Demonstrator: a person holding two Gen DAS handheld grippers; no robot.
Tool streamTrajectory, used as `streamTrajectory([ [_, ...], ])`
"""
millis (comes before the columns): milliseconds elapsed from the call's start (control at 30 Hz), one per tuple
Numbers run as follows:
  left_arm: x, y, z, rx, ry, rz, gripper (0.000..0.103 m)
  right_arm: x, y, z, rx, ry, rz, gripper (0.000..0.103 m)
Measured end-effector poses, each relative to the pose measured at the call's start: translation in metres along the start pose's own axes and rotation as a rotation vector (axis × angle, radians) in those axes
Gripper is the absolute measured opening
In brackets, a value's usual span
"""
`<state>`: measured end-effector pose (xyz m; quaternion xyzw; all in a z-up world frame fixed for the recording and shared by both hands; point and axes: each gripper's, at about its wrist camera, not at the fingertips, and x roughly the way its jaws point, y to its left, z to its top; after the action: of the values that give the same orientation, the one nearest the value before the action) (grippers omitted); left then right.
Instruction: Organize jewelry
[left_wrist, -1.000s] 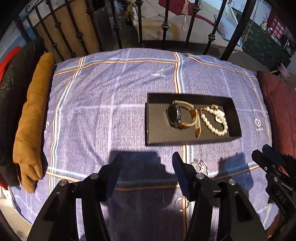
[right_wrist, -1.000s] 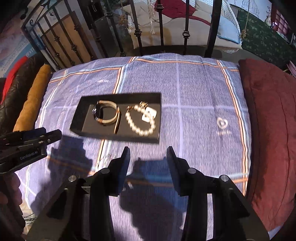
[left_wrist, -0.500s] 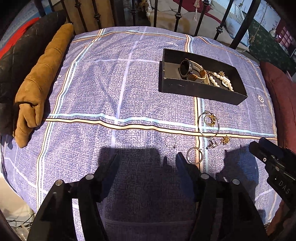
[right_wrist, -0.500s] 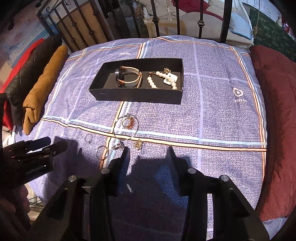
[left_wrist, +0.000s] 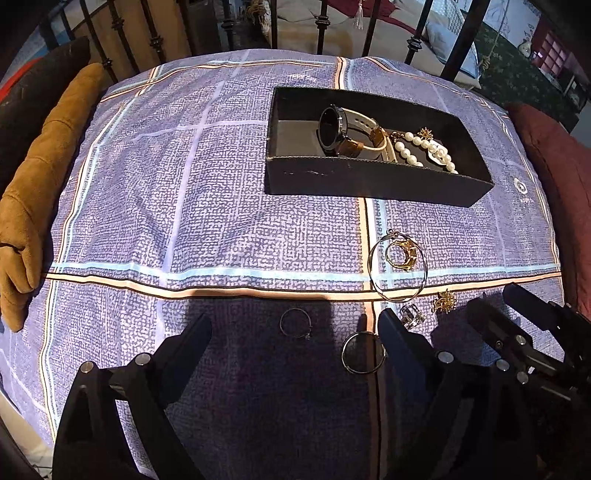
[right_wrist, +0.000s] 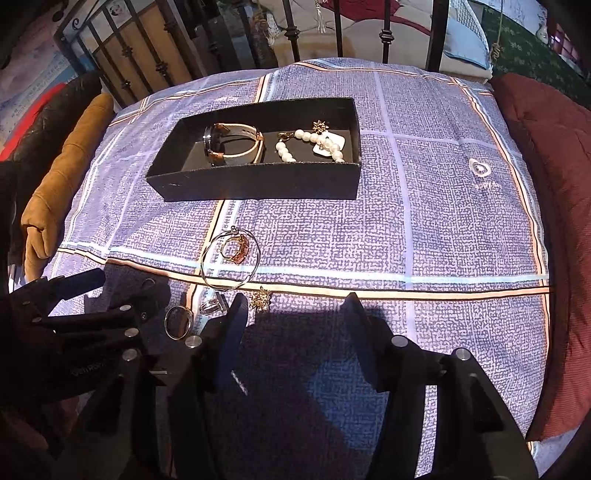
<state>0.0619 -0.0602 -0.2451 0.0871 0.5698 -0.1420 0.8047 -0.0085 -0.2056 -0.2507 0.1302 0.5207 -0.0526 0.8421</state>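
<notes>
A: Jewelry lies in two places: a watch with a cream strap and a pearl bracelet sit in the matte black box; loose on the bed are a thin wire bangle around a gold ring, a star earring, a clear-stone ring and two plain hoops.

B: And the surface?

A: A woven blue plaid bedsheet, iron bedstead behind, a tan cushion left, maroon right.

B: The tools?

A: The left hand-held gripper and right hand-held gripper both gape wide, empty. Both have dropped closer to the loose pieces than half a second ago.
</notes>
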Motion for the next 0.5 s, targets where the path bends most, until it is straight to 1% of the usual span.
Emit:
streamTrajectory([
  [133, 0.005, 0.004, -0.001, -0.033, 0.019, -0.029, 0.088, 0.001, 0.0, -0.002, 0.007, -0.006, -0.005, 0.055],
  [200, 0.005, 0.008, -0.002, -0.047, 0.02, -0.052, 0.079, 0.001, 0.002, -0.002, 0.005, -0.008, -0.005, 0.055],
  [233, 0.007, 0.01, -0.001, -0.056, 0.03, -0.054, 0.077, 0.001, 0.003, -0.002, 0.003, -0.009, -0.004, 0.055],
  [300, 0.01, 0.013, -0.001, -0.064, 0.04, -0.043, 0.07, 0.001, 0.005, -0.001, 0.002, -0.014, -0.004, 0.055],
  [367, 0.02, 0.014, -0.002, -0.055, 0.069, -0.032, 0.069, 0.004, 0.008, 0.0, 0.002, -0.014, -0.001, 0.055],
  [433, 0.023, 0.008, -0.004, 0.001, 0.062, -0.008, 0.069, 0.012, 0.012, 0.001, -0.003, -0.006, 0.002, 0.054],
  [500, 0.025, 0.002, -0.007, 0.045, 0.047, 0.01, 0.069, 0.023, 0.016, 0.0, -0.013, 0.019, 0.002, 0.044],
])
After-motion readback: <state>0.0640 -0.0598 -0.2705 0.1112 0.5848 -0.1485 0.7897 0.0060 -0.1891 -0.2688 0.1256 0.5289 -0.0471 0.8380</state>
